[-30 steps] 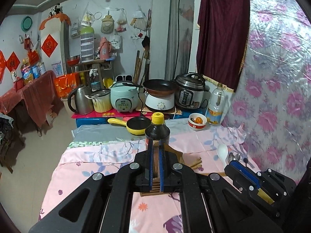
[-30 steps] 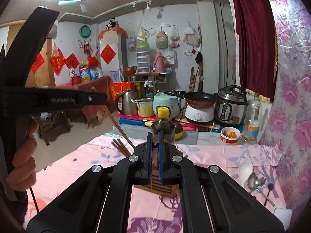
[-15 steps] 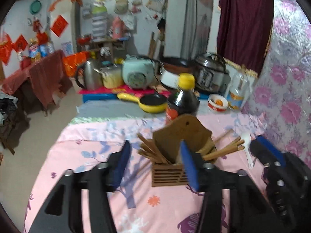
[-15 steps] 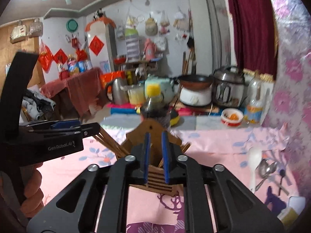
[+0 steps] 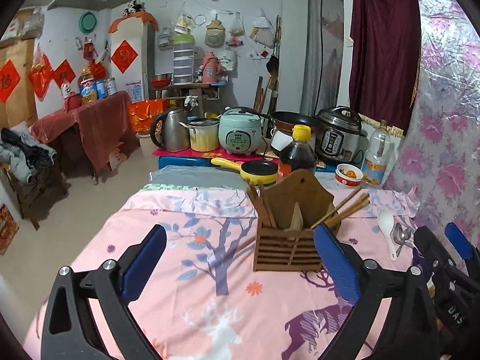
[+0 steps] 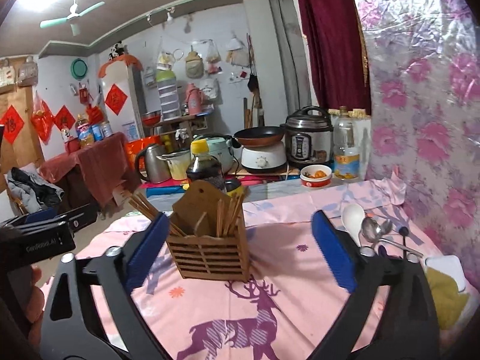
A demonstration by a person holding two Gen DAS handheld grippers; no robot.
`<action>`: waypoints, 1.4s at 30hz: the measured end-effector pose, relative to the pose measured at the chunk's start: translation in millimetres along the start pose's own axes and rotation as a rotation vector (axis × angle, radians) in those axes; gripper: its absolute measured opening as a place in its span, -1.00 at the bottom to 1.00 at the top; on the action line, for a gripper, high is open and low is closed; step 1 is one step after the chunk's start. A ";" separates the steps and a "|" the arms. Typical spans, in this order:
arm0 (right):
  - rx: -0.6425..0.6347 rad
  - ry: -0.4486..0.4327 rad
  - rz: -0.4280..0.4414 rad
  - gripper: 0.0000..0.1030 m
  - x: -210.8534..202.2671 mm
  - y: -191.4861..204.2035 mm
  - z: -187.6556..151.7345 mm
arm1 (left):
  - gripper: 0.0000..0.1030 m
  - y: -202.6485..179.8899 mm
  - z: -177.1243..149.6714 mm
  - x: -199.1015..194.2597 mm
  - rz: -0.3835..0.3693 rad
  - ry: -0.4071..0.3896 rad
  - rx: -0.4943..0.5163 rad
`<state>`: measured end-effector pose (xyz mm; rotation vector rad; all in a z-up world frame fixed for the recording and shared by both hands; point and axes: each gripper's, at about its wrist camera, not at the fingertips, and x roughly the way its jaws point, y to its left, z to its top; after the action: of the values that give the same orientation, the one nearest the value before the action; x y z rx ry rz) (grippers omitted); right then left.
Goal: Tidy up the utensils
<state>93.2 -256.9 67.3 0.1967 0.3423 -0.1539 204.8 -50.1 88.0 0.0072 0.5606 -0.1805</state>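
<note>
left gripper (image 5: 240,258), right gripper (image 6: 237,252): jaws just opened wide, holding nothing | spoons (image 6: 372,229): light, stiff, slippery; pinch handles | chopsticks (image 6: 229,213): thin, roll easily | holder (image 6: 210,255): light, tippable

cluttered little kitchen corner, pretty cozy
red-draped side table (image 5: 90,114), maroon curtain (image 5: 384,45), ceiling fan (image 6: 72,18), floral wall covering (image 6: 426,120).

Pink cloth-covered table (image 5: 186,285): wooden holder (image 5: 288,250), spoons (image 6: 364,228).
</note>
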 end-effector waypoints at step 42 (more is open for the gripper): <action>-0.046 0.041 -0.052 0.87 -2.7 -2.5 -27.3 | 0.89 -3.1 -42.2 -1.7 0.111 -0.017 0.024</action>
<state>81.5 -253.1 42.7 0.1453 0.3915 -0.1936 180.6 -50.5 53.3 0.0596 0.5398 -0.0789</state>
